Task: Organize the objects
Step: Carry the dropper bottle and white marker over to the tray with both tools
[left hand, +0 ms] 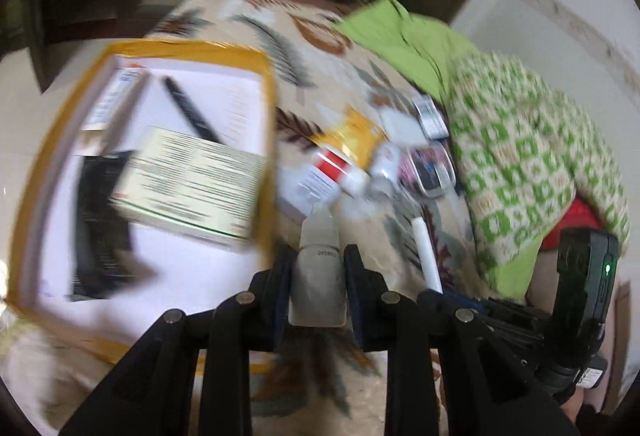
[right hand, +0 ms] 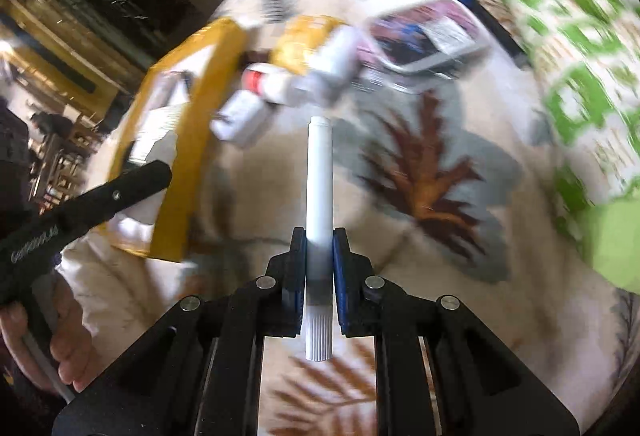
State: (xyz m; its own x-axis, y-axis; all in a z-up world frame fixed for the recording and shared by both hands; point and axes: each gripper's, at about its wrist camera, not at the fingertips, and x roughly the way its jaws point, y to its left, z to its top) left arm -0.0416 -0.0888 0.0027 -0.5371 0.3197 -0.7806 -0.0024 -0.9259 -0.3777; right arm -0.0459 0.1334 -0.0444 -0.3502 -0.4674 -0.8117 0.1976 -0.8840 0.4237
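Two things are in hand at once: the left claw (left hand: 318,260) is clamped on a small white dropper bottle (left hand: 318,276), and the right claw (right hand: 319,252) pinches a slim white tube (right hand: 319,204) held upright between its pads. Both hang above a leaf-patterned bed cover (right hand: 420,164). Beside the bottle lies a yellow-edged cardboard box (left hand: 256,56) that already holds a printed carton (left hand: 188,188), a black pen (left hand: 192,112) and other dark items. Past it, a small heap (left hand: 360,160) of tubes, sachets and packets is still loose near the green patterned blanket (left hand: 520,156). By my reading the sorting is partway done; the heap remains.
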